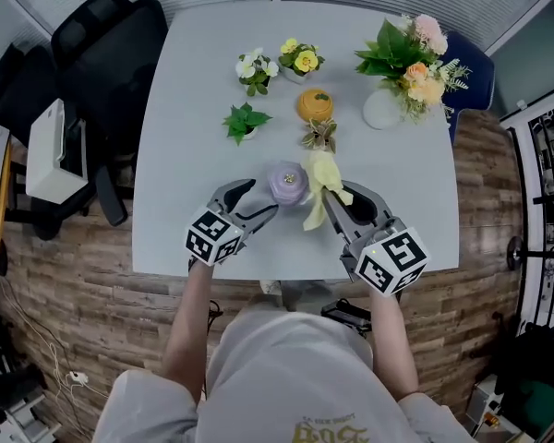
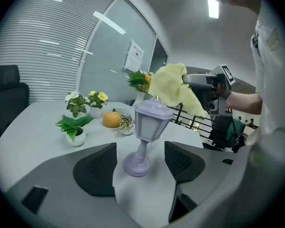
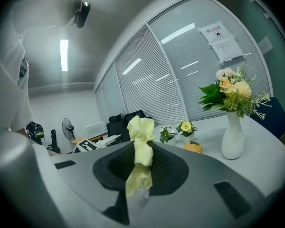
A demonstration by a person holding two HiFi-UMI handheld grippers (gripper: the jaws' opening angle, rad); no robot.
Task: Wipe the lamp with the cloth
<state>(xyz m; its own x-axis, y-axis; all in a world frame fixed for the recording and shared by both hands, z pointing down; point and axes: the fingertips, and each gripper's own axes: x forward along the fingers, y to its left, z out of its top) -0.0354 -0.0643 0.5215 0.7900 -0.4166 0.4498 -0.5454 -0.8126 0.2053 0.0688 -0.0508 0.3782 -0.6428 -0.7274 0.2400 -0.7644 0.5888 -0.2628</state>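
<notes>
A small lilac lantern-shaped lamp [image 1: 287,183] stands upright on the white table [image 1: 194,81], near its front edge. In the left gripper view the lamp [image 2: 146,137] stands between the open jaws of my left gripper [image 2: 140,163], untouched by either one. My left gripper [image 1: 256,199] sits just left of the lamp. My right gripper [image 1: 332,197] is shut on a pale yellow cloth [image 1: 320,181], held just right of the lamp's top. The cloth [image 3: 140,153] hangs pinched between the right gripper's jaws [image 3: 141,163]. In the left gripper view the cloth [image 2: 176,90] hangs above the lamp's cap.
Behind the lamp stand an orange pumpkin ornament [image 1: 314,105], a small succulent [image 1: 319,135], three little potted plants [image 1: 246,122], and a white vase of flowers [image 1: 402,72] at the back right. A black office chair [image 1: 102,53] stands left of the table.
</notes>
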